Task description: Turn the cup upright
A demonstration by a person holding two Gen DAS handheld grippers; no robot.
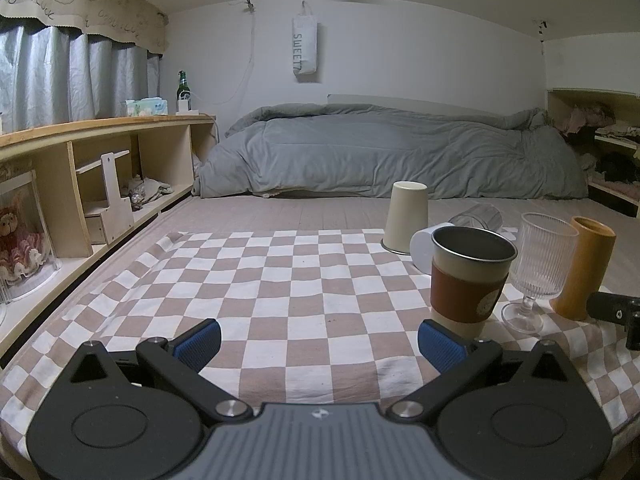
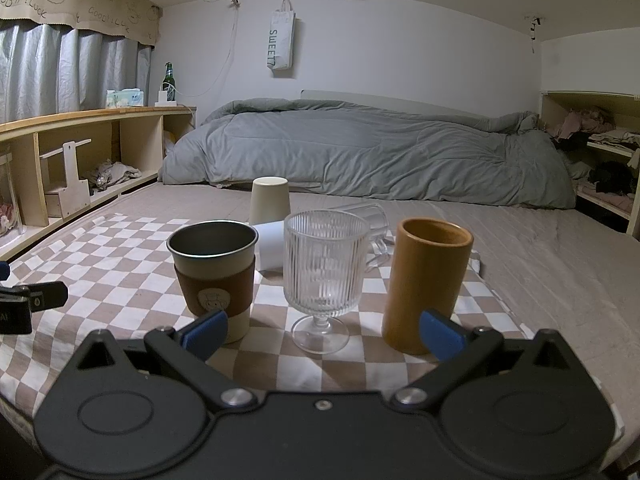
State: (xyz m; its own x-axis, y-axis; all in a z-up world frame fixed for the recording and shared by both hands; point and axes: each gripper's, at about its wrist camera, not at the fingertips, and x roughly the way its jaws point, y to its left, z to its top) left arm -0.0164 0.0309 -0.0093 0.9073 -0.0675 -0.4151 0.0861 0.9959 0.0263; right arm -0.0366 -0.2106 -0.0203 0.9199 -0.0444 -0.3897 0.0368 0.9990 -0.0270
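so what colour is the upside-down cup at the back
Cream, or off-white, the upside-down cup; clearest in the right wrist view.

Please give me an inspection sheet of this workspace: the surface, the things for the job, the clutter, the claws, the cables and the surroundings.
Surface: checkered cloth spread over a striped mattress.
Job's things: cream cup stands upside down at the back; white cup and clear glass lie on their sides behind the front row.
Clutter: upright sleeved metal cup, ribbed goblet and brown cylinder cup in front.
Claws: left claw open, empty; right claw open, empty, facing the goblet.
Cables: white cord hangs down the wall toward the shelf.
Surroundings: grey duvet, wooden shelf with green bottle, curtains, hanging bag.
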